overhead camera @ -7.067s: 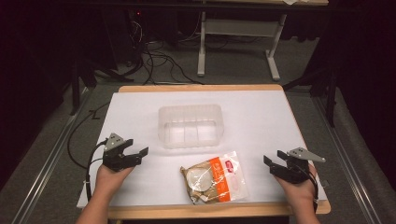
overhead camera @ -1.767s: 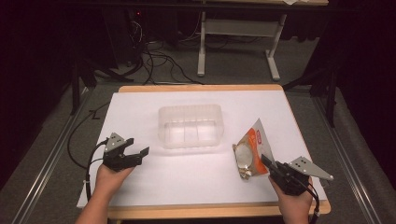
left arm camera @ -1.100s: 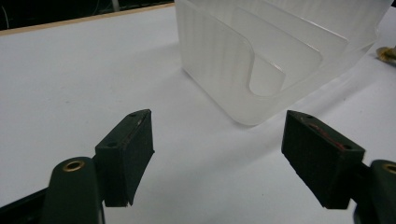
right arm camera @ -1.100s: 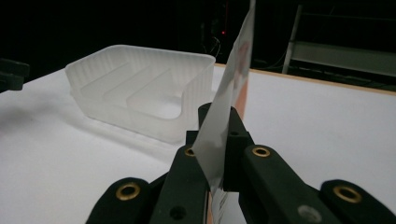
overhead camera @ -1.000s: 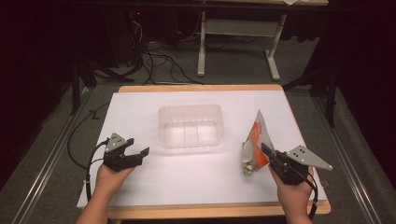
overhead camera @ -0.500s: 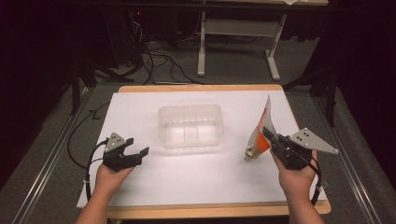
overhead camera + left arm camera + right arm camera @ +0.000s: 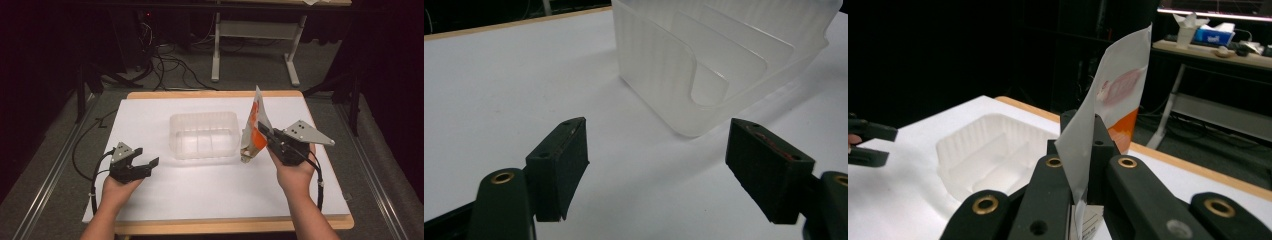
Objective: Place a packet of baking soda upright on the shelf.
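A white-and-orange snack pouch hangs upright just right of the clear plastic tray, lifted off the white table. My right gripper is shut on the pouch's edge; in the right gripper view the pouch rises between the closed jaws, with the tray beyond to the left. My left gripper rests at the table's front left, open with nothing in it. In the left gripper view the tray stands ahead of its spread jaws, apart from them.
The tray has ribbed walls and inner dividers. A wooden table edge runs along the back. Beyond it stand a desk frame and floor cables. Bare white table lies in front of the tray.
My right gripper picked the pouch up from the table's front and carried it up and toward the tray's right side, turning it upright. The left gripper stayed still.
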The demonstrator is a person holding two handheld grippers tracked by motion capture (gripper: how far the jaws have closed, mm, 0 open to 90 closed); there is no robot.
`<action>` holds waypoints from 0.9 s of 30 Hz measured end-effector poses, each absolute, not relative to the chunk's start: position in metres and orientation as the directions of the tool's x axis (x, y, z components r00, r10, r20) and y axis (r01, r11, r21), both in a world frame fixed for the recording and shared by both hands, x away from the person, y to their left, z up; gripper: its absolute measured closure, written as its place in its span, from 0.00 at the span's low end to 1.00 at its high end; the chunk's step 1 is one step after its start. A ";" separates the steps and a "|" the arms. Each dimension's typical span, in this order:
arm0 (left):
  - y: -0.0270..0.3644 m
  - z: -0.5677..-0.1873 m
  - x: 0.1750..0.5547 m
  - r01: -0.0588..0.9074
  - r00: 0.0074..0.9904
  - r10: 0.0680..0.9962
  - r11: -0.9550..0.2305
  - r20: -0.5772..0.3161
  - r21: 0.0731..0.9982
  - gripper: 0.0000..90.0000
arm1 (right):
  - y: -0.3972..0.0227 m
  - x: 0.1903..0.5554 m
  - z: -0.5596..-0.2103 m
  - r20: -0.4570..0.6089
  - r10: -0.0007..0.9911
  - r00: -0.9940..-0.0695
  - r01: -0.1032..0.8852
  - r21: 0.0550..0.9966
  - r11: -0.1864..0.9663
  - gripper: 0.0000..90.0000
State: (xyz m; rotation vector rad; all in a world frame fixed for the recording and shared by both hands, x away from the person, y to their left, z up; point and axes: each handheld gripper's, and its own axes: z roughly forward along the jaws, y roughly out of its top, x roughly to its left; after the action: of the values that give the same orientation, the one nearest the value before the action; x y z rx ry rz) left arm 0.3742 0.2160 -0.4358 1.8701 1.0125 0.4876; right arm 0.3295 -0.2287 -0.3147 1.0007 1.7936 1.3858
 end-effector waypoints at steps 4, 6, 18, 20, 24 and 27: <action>0.217 -0.435 0.374 0.444 0.582 0.809 -0.233 -0.081 0.865 0.28 | -0.214 0.336 -0.307 -0.057 0.856 -0.514 0.155 0.975 0.157 1.00; 0.217 -0.435 0.374 0.444 0.583 0.809 -0.232 -0.082 0.866 0.28 | -0.207 0.338 -0.303 -0.057 0.851 -0.521 0.150 0.976 0.158 1.00; 0.217 -0.435 0.373 0.440 0.583 0.808 -0.228 -0.083 0.869 0.28 | -0.172 0.352 -0.293 -0.071 0.815 -0.575 0.118 0.979 0.169 1.00; 0.217 -0.435 0.373 0.440 0.584 0.808 -0.228 -0.084 0.869 0.28 | -0.165 0.355 -0.293 -0.071 0.809 -0.583 0.118 0.978 0.171 1.00; 0.217 -0.435 0.374 0.443 0.583 0.808 -0.228 -0.085 0.867 0.28 | -0.152 0.361 -0.295 -0.065 0.798 -0.599 0.117 0.979 0.168 1.00; 0.216 -0.435 0.373 0.442 0.583 0.808 -0.227 -0.085 0.868 0.28 | -0.142 0.368 -0.299 -0.066 0.792 -0.607 0.117 0.978 0.171 1.00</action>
State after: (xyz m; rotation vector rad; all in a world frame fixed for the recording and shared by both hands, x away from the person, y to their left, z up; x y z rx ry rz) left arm 0.3733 0.2162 -0.4352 1.8620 1.0119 0.4830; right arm 0.3680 -0.1423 -0.2985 0.8571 1.8624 1.4755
